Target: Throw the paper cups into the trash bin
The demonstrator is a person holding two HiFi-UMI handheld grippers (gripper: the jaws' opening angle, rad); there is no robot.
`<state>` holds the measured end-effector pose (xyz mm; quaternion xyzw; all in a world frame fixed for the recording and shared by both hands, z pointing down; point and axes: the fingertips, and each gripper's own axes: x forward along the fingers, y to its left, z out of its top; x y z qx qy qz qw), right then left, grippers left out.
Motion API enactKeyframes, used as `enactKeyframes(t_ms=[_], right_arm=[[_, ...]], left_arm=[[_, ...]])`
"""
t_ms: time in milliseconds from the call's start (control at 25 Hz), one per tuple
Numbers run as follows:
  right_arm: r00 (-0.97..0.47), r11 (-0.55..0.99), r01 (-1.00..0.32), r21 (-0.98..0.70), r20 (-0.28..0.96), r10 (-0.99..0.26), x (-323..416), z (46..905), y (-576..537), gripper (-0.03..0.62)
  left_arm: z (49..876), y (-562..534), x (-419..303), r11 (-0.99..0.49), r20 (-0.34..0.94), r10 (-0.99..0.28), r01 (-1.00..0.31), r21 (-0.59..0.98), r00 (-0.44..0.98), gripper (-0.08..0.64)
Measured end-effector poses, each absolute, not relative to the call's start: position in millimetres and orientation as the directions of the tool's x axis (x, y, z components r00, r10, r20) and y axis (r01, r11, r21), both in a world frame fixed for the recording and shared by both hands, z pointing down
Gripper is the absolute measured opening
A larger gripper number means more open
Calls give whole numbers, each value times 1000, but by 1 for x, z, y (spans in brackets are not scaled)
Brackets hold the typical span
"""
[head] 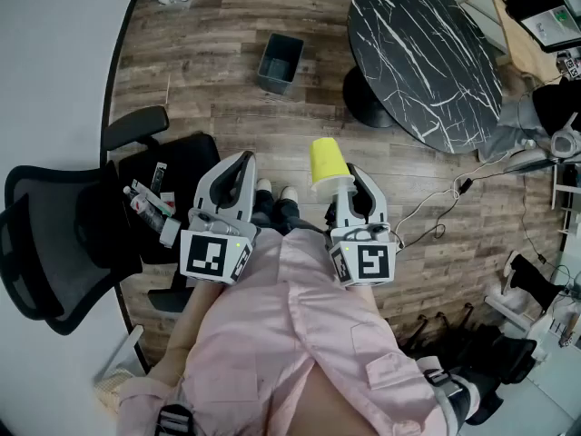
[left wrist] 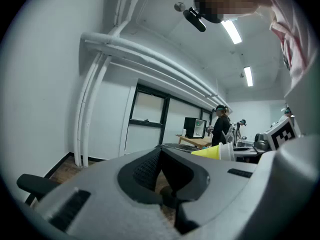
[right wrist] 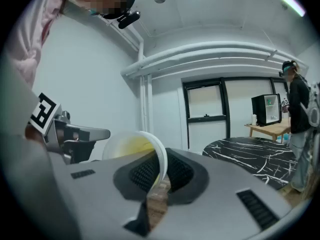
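Pinching the thin wall of the yellow paper cup point(right wrist: 127, 149), right gripper point(right wrist: 159, 176) jaws are nearly closed. The hold is slight, so the cup may slip or crumple in transit. Left gripper point(left wrist: 162, 181): jaws pressed together, empty. Ahead: open wooden floor point(head: 218, 107). Far: dark grey square trash bin point(head: 280, 62) with a small mouth, so early release risks a miss. Far right: round black marble table point(head: 427, 53) edge. Left: black office chair point(head: 54, 234).

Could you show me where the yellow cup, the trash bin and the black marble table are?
yellow paper cup point(head: 327, 162): head view, on its side wall.
trash bin point(head: 275, 80): head view, on its near outer wall.
black marble table point(head: 422, 53): head view, middle of its top.
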<state>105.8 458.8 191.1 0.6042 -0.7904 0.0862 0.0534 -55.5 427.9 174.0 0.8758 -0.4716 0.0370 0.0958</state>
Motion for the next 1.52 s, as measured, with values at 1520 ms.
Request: enactKeyframes(t_ms=[1520], right_arm=[[-299,286,-953,-101,149,-943,175,198,465,43]], left_arm=[[173,436,1,-491,137,-855,-866,89,499,14]])
